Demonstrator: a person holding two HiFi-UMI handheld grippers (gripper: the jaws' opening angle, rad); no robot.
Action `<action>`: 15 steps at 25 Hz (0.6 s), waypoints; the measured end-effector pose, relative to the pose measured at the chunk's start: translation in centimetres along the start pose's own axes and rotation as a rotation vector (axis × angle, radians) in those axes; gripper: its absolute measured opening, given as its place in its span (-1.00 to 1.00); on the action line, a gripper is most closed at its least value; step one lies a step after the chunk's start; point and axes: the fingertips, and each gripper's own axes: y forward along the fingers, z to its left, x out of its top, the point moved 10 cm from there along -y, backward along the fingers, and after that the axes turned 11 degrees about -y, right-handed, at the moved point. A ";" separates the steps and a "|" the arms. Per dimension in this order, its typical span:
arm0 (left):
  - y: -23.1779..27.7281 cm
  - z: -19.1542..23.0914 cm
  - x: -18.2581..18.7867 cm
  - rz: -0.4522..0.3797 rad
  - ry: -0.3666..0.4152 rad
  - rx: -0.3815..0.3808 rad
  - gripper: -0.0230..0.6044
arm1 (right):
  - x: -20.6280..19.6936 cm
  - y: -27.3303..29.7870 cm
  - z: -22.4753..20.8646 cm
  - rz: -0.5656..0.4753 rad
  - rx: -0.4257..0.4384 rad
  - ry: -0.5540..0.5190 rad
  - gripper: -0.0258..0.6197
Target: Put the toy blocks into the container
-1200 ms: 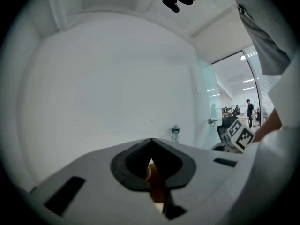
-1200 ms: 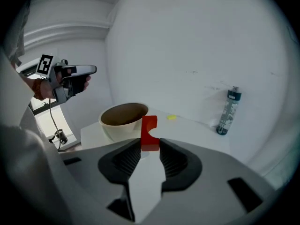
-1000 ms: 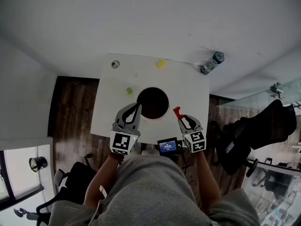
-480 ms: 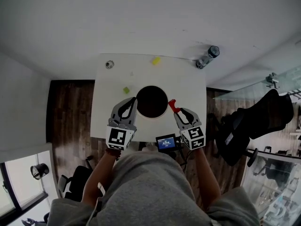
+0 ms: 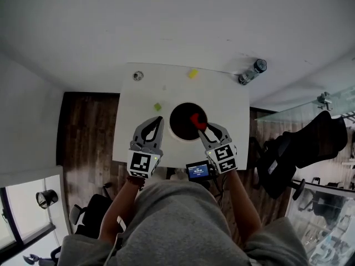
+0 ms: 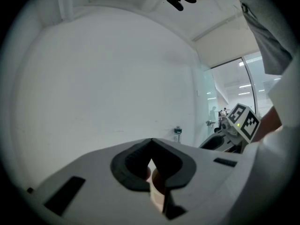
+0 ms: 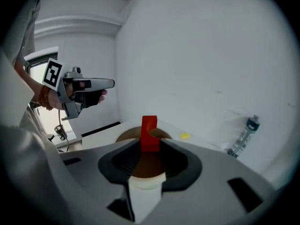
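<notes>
A white counter [image 5: 233,112] is seen from above, with a round dark container [image 5: 180,121] near its middle. The red toy block [image 5: 196,121] is gripped upright at the tips of the right gripper [image 5: 199,127], whose fingers are partly closed and pressed against its two sides. In the head view the block is seen against the container's dark opening, toward the three o'clock side of the rim. The left gripper [image 5: 159,121] is held beside the container at nine o'clock; its fingers are closed together with nothing between them. A green block [image 5: 157,107] lies on the counter at ten o'clock from the container, close to the rim but apart from it. A yellow block [image 5: 192,73] lies well apart at twelve o'clock, near the far edge. A clear bottle [image 5: 250,72] is seen at two o'clock, at the far corner.
</notes>
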 end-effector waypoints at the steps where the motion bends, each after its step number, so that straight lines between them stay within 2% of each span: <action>1: -0.2 0.3 -0.1 0.002 -0.002 0.005 -0.91 | 0.2 0.4 0.1 0.001 0.004 -0.004 -0.52; 8: -1.3 2.0 -1.0 0.014 -0.011 0.032 -0.91 | 0.9 2.0 1.3 0.022 0.031 -0.066 -0.49; 15: -1.0 3.1 -1.7 0.034 -0.014 0.020 -0.91 | 0.0 1.2 1.3 0.010 -0.002 0.039 -0.51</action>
